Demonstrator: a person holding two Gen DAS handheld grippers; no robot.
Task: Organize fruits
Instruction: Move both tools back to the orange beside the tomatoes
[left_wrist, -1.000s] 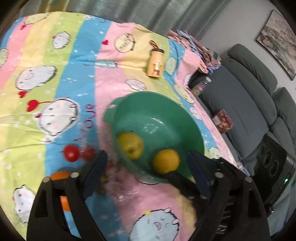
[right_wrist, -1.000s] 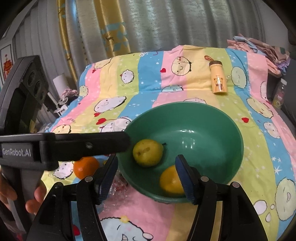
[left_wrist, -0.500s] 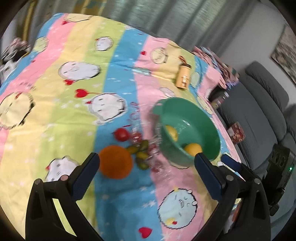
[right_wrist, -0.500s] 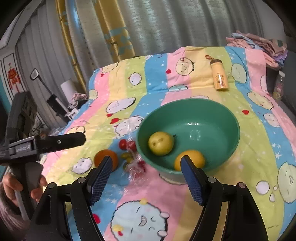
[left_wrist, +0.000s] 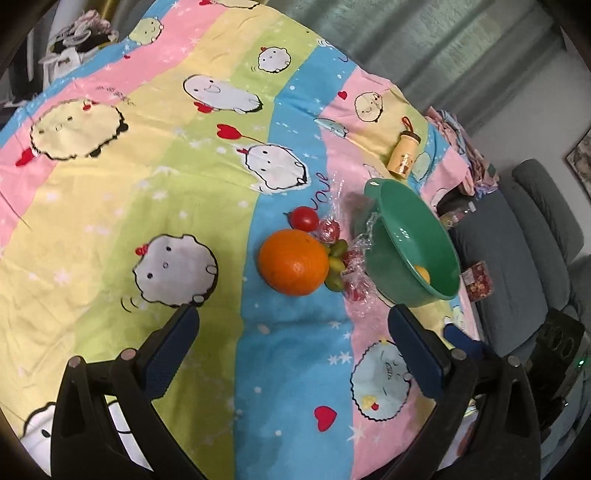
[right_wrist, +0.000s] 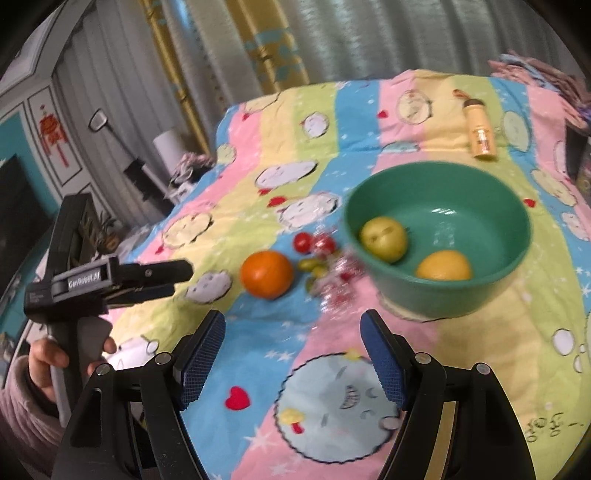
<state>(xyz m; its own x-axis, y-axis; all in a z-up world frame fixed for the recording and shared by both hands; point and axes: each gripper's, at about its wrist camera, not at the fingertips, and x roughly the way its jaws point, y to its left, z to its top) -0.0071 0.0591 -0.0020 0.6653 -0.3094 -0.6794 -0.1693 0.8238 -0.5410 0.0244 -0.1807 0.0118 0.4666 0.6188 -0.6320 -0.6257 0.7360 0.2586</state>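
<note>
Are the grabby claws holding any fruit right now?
No. The left gripper and right gripper are both open and empty; the orange lies untouched on the cloth.

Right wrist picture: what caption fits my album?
Open claw faces an orange beside a green bowl holding two fruits.

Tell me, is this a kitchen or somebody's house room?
Most likely a living room at home, not a kitchen. A grey sofa stands beside the table, long curtains hang behind it, and a cartoon cloth covers the table holding the green bowl of fruit.
</note>
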